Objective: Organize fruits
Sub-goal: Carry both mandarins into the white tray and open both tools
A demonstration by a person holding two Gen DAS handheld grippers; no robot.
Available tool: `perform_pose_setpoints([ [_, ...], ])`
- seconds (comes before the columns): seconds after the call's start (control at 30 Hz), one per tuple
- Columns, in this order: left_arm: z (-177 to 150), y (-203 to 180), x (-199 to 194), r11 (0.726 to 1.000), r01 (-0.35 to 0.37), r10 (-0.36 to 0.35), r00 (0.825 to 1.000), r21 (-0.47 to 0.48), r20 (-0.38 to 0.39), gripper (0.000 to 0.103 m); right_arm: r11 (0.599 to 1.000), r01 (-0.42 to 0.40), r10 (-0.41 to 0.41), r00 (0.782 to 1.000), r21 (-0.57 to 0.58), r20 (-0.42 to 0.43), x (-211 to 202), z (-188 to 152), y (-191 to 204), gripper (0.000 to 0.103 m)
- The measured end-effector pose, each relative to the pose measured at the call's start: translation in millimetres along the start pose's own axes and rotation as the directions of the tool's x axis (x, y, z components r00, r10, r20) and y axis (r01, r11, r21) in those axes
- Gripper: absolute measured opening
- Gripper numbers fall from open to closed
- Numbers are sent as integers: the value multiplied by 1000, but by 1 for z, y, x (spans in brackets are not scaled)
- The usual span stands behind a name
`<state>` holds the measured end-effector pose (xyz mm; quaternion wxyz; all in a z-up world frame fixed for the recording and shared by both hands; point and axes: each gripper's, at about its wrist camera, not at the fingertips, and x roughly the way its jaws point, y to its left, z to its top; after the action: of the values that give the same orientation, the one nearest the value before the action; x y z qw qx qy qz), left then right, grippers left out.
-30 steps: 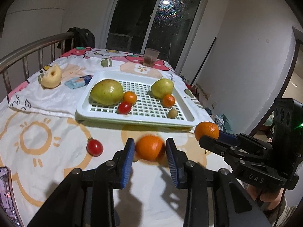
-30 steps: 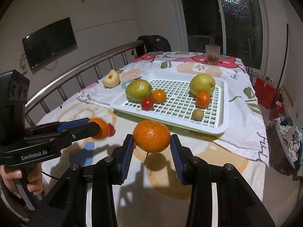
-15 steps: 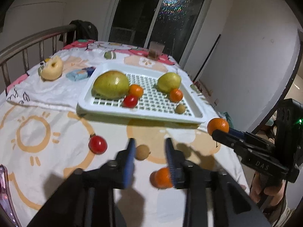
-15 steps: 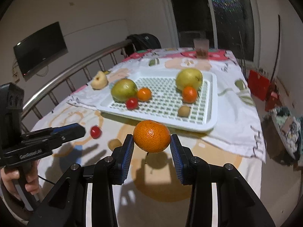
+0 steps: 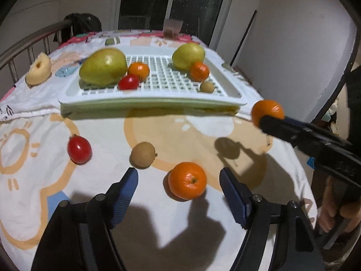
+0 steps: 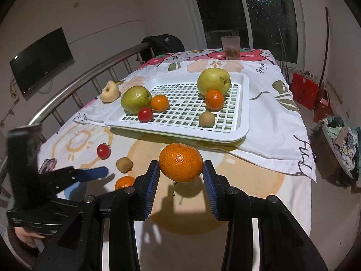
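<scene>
My left gripper (image 5: 179,184) is open and empty, with a mandarin (image 5: 187,180) lying on the cloth between its fingers. A brown kiwi (image 5: 143,154) and a red tomato (image 5: 79,149) lie just beyond. My right gripper (image 6: 180,180) is shut on another mandarin (image 6: 180,162), held above the cloth in front of the white tray (image 6: 246,103); it also shows in the left wrist view (image 5: 267,111). The tray holds two green pears (image 6: 136,99), two mandarins, a tomato and a kiwi.
A cut apple (image 6: 109,91) and a blue packet (image 5: 65,71) lie left of the tray. A cup (image 6: 230,47) stands at the table's far end. A metal rail (image 6: 74,83) runs along the left. A phone (image 6: 47,165) lies at the near left.
My left gripper let its mandarin go, opened wide and the fruit now lies on the cloth. My right gripper kept its mandarin and stayed nearly still.
</scene>
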<state>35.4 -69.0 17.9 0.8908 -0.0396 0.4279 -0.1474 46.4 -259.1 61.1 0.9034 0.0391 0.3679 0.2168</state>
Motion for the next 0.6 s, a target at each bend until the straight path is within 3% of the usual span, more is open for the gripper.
perform_pose_setpoints([
  [0.13, -4, 3, 12, 999, 35, -36, 999, -17, -37, 40, 1000, -1, 1, 1000, -3, 1, -1, 0, 1, 38],
  [0.6, 0, 5, -28, 997, 63, -60, 996, -41, 67, 39, 1000, -4, 4, 1000, -5, 20, -11, 1, 2, 38],
])
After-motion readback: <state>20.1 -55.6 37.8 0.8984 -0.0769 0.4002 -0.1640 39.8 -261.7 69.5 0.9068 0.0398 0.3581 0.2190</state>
